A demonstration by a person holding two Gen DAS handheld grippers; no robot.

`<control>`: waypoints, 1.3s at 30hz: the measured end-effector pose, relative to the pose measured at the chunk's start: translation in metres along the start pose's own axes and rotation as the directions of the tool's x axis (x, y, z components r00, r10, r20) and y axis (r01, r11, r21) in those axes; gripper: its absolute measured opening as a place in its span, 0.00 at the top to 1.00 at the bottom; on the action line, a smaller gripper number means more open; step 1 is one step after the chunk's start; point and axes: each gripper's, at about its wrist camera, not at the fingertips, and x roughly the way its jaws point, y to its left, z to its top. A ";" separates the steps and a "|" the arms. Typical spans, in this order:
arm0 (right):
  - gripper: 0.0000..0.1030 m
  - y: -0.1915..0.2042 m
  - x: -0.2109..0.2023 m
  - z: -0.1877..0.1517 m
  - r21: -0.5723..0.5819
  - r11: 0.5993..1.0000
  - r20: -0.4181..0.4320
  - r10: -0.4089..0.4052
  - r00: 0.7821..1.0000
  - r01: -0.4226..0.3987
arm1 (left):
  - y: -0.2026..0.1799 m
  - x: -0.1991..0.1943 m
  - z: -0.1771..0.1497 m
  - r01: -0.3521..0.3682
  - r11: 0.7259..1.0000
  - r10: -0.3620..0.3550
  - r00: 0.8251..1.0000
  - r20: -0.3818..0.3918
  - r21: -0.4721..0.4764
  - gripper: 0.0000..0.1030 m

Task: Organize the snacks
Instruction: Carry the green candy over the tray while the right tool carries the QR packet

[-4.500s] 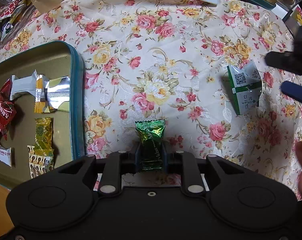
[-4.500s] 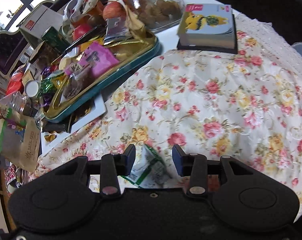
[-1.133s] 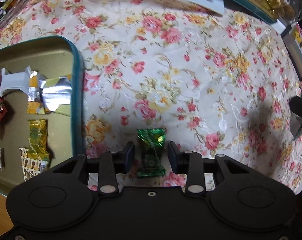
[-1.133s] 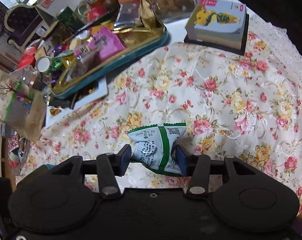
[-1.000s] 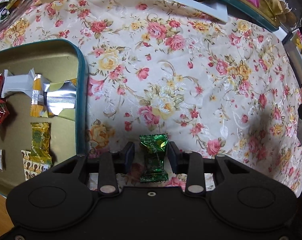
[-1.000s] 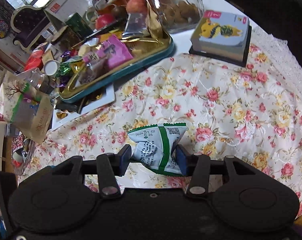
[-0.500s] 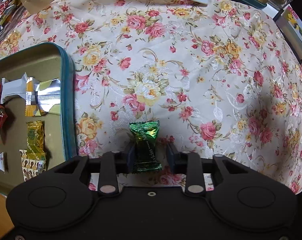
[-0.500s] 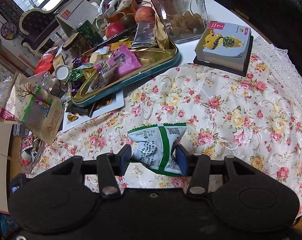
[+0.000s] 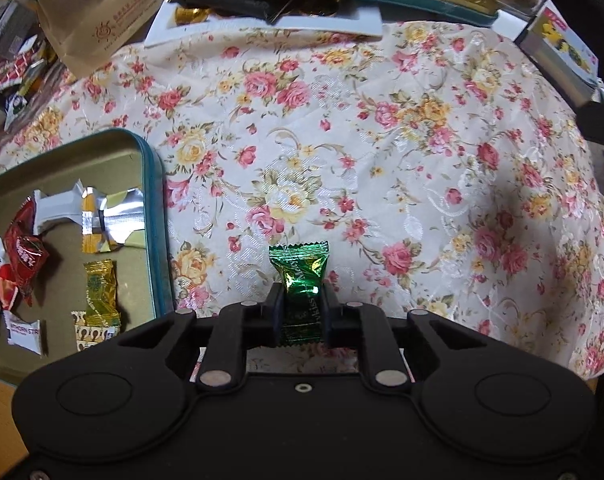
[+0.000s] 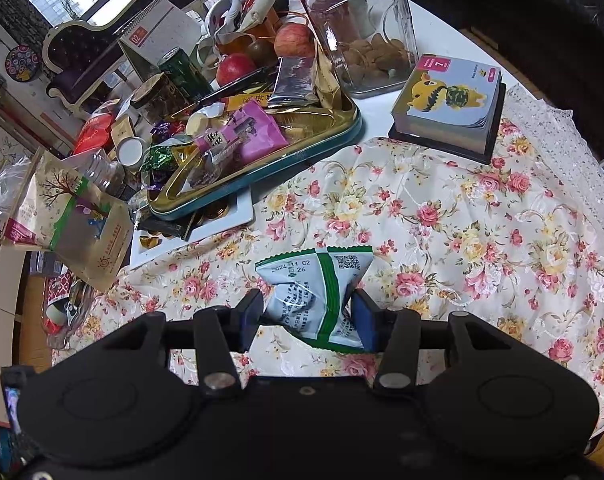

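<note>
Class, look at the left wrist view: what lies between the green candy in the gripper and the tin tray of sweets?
In the left wrist view, only bare floral tablecloth lies between the green candy, clamped in the left gripper, and the tin tray.

A home living room; a tufted sofa (image 10: 94,52) by the window, a floral tablecloth (image 10: 441,220), fruit and a biscuit jar (image 10: 361,28).

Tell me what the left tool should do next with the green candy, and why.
Probably carry it left over the teal tin and release: the left tool is shut on the green candy, and that tin already holds wrapped candies.
</note>
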 end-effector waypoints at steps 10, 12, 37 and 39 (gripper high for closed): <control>0.51 0.006 -0.007 0.000 -0.003 1.000 0.020 0.007 1.000 -0.007 | 0.025 -0.042 0.002 -0.028 1.000 0.027 0.997 0.075 0.007 0.77; 0.51 0.011 -0.006 -0.001 -0.011 1.000 0.020 0.008 1.000 -0.008 | 0.040 -0.053 0.003 -0.045 0.999 0.046 0.994 0.102 -0.011 0.77; 0.51 0.121 0.023 -0.035 -0.181 0.981 -0.037 0.062 0.997 -0.068 | 0.247 -0.085 -0.015 -0.068 0.889 0.133 0.985 0.113 -0.454 0.71; 0.51 0.133 0.022 -0.039 -0.197 0.977 -0.040 0.081 0.996 -0.087 | 0.249 -0.085 -0.018 -0.056 0.891 0.120 0.986 0.114 -0.450 0.71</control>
